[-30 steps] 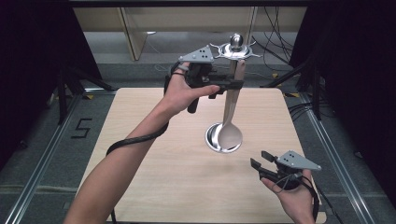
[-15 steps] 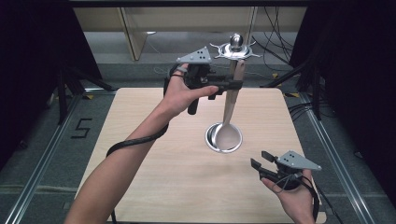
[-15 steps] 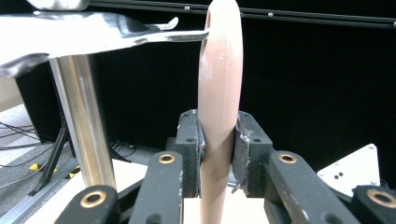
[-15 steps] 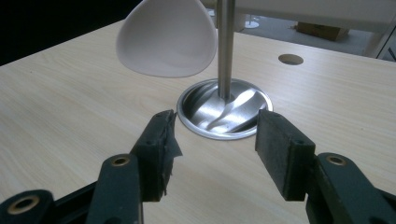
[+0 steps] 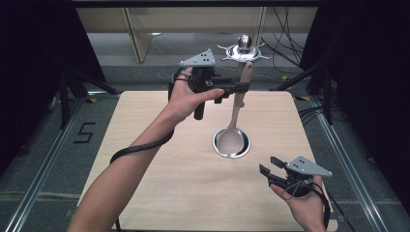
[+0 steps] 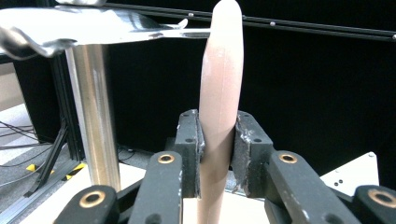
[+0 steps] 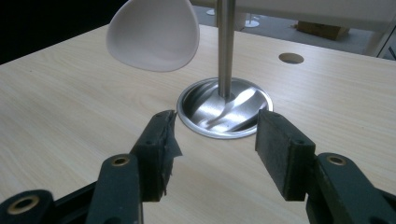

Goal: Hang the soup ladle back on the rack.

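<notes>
In the high view, the left gripper (image 5: 240, 87) grasps a pale spoon (image 5: 235, 126) hanging over the steel stand base (image 5: 232, 143) at table centre; the right gripper (image 5: 270, 166) sits released at five o'clock. The left gripper view shows jaws clenched on the handle (image 6: 218, 112). The right gripper view shows jaws apart, the spoon bowl (image 7: 150, 33) at eleven o'clock.

In the left gripper view the spoon (image 6: 219, 93) drops out of sight behind the jaws, its bowl unseen, while the metal stand (image 6: 93, 116) is cut off at the top edge.
</notes>
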Motion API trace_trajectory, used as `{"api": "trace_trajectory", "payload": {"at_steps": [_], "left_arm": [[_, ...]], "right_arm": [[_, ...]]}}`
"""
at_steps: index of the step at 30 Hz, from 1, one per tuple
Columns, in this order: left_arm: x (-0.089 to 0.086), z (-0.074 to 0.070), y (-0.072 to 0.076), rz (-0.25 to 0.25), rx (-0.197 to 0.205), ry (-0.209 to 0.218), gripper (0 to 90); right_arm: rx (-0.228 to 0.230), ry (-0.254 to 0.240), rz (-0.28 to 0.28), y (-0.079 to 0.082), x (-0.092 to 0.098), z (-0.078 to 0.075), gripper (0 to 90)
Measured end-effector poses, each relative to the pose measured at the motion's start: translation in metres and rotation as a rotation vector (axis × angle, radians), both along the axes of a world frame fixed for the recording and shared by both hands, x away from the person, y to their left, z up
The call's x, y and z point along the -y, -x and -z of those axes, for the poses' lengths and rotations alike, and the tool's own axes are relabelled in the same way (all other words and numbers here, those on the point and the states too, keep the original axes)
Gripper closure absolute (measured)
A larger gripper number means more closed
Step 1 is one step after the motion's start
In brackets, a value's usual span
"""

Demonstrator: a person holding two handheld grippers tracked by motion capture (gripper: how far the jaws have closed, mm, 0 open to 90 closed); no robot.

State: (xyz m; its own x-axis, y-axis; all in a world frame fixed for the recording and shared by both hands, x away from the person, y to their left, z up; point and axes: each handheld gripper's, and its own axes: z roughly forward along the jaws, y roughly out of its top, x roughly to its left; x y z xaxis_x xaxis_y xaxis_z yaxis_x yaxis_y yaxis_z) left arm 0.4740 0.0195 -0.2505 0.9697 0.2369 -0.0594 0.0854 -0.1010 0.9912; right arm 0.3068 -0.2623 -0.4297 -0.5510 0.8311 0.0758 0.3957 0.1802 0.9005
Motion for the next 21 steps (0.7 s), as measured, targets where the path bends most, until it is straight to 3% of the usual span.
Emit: {"api": "trace_trajectory", "payload": {"at_steps": [3,5,10,15,17,18,20,21], "left_arm": [[0.0004,0.0005,0.0011,-0.007,-0.016,0.005,72.6],[0.0003,0.0004,-0.0004,-0.008,0.005,0.001,72.5],[0.0009,0.0009,-0.0005,-0.021,-0.002,0.009,71.7],[0.0007,0.0018,-0.0004,-0.05,-0.003,0.002,70.9],[0.0009,0.0025,0.0006,-0.058,-0.01,0.004,70.5],[0.0016,0.0032,0.004,-0.07,-0.05,0.015,70.4],[0.0017,0.0031,0.0048,-0.078,-0.049,0.015,70.0],[0.0007,0.0024,0.0027,-0.081,-0.01,0.003,69.3]], "right_arm": [[-0.002,0.003,0.002,0.0003,0.0,-0.0003,47.9],[0.001,-0.003,0.001,-0.0001,-0.0002,0.0001,47.9],[0.014,0.013,0.0,-0.0001,0.0005,0.0005,47.9],[-0.004,0.007,0.005,0.0009,0.0001,-0.0002,47.9],[-0.003,0.007,0.004,0.0008,0.0,0.0,47.9],[-0.004,0.006,0.004,0.0008,-0.0001,0.0001,47.9],[-0.004,0.009,0.004,0.0007,-0.0002,0.0001,47.9],[-0.011,0.001,-0.003,0.0005,-0.0007,0.0004,47.9]]}}
